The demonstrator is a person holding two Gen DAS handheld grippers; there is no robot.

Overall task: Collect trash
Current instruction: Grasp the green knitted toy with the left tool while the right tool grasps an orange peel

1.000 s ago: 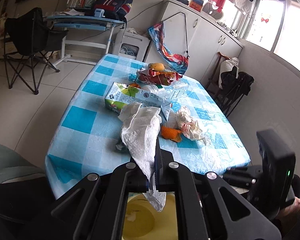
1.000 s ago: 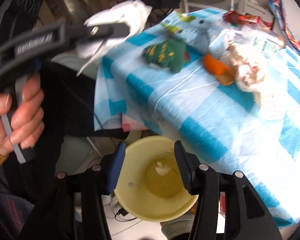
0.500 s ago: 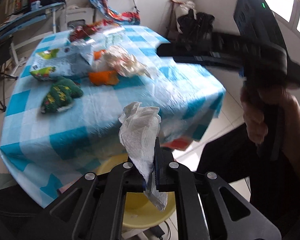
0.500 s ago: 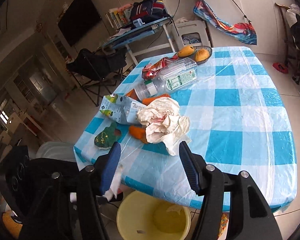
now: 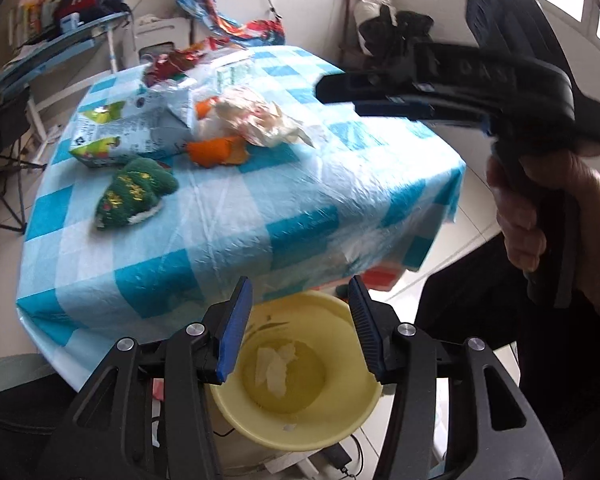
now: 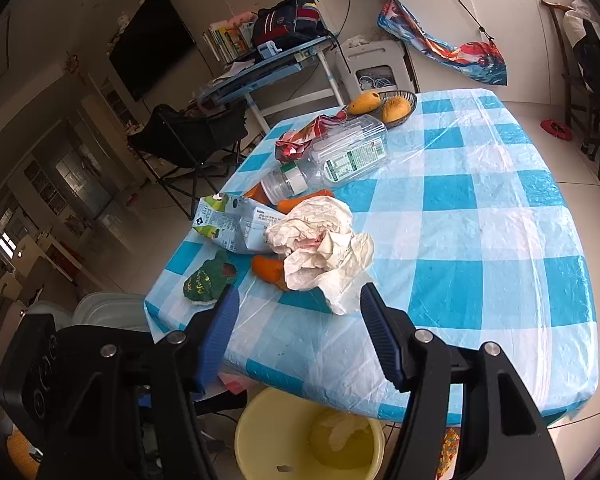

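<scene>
My left gripper (image 5: 298,328) is open and empty above a yellow bin (image 5: 340,420) on the floor by the table's corner. A white tissue (image 5: 276,366) lies inside the bin. My right gripper (image 6: 300,328) is open and empty, held over the table's near edge; it shows in the left wrist view (image 5: 440,84). On the checked tablecloth (image 6: 480,240) lie crumpled white paper (image 6: 320,248), orange peel (image 6: 266,268), a green wrapper (image 6: 206,280), a milk carton (image 6: 236,224), a clear plastic bottle (image 6: 340,160) and a red wrapper (image 6: 300,136).
A basket with mangoes (image 6: 384,106) stands at the table's far end. A black folding chair (image 6: 192,136) and a cluttered desk (image 6: 268,64) stand beyond the table. White cabinets (image 6: 480,8) line the far wall. The bin also shows in the right wrist view (image 6: 260,440).
My left gripper opened and let go of the white tissue, which now lies in the yellow bin. My right gripper swung up to face the table.
</scene>
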